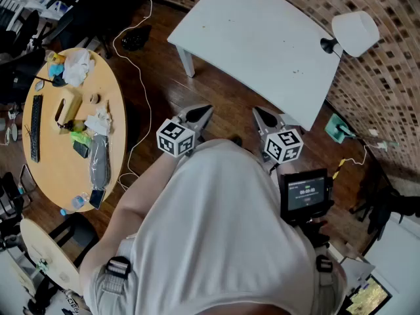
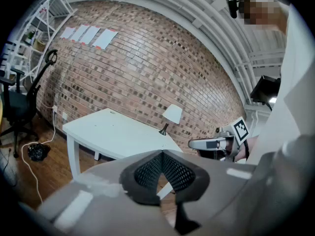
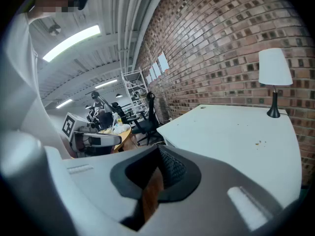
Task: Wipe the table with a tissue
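Closest to the head camera, the person's white shirt (image 1: 216, 228) is seen, and just beyond it the left gripper (image 1: 200, 112) and the right gripper (image 1: 261, 115) are held before the white table (image 1: 262, 44), both with jaws pressed together on nothing. No tissue is held: crumpled white pieces (image 1: 77, 66), perhaps tissues, are seen on the round wooden table (image 1: 49, 169), well left of the white table. The task is judged as not begun; jaws must be opened and a tissue fetched before wiping.
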Demonstrator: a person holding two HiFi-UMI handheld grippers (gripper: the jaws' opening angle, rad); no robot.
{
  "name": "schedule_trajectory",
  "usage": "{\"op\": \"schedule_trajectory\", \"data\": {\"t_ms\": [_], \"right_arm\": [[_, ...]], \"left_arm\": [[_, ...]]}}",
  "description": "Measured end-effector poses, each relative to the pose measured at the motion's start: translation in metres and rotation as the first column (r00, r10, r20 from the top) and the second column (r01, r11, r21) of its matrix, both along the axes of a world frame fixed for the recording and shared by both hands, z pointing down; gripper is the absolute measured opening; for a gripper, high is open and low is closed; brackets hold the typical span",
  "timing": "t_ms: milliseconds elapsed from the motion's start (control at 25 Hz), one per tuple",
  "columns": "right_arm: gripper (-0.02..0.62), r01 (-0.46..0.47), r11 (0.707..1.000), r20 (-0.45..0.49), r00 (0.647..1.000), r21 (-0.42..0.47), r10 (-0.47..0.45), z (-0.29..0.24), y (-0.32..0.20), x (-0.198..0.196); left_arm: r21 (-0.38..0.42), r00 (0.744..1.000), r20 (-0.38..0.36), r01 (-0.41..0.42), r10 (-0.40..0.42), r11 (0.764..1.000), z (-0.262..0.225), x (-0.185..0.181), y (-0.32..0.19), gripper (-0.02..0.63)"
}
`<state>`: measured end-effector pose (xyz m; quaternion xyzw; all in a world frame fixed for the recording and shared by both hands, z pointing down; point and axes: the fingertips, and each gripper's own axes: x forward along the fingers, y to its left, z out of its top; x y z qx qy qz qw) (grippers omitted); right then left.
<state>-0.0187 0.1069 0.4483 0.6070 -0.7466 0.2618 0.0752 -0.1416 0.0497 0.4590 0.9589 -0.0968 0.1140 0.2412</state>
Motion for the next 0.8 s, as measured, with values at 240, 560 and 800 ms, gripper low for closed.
{"op": "schedule_trajectory", "data": {"t_ms": [240, 560, 800], "right_arm": [[0.008, 0.076, 0.997, -0.023, 0.997, 0.006, -0.076, -0.002, -0.031, -0.060], [0.008, 0.215, 0.976, -0.049, 0.975, 0.006, -0.215, -0.007, -0.076, -0.121], [0.008, 0.257, 0.966, -0.064, 0.964, 0.001, -0.257, -0.007, -0.102, -0.139]], "left_arm": [[0.012, 0.997, -0.030, 0.070, -0.070, 0.997, -0.008, -0.063, -0.026, 0.005], [-0.004, 0.970, -0.028, 0.240, -0.240, 0.971, 0.001, -0.145, -0.053, 0.005], [-0.032, 0.952, -0.022, 0.304, -0.304, 0.952, 0.013, -0.174, -0.067, 0.005]]}}
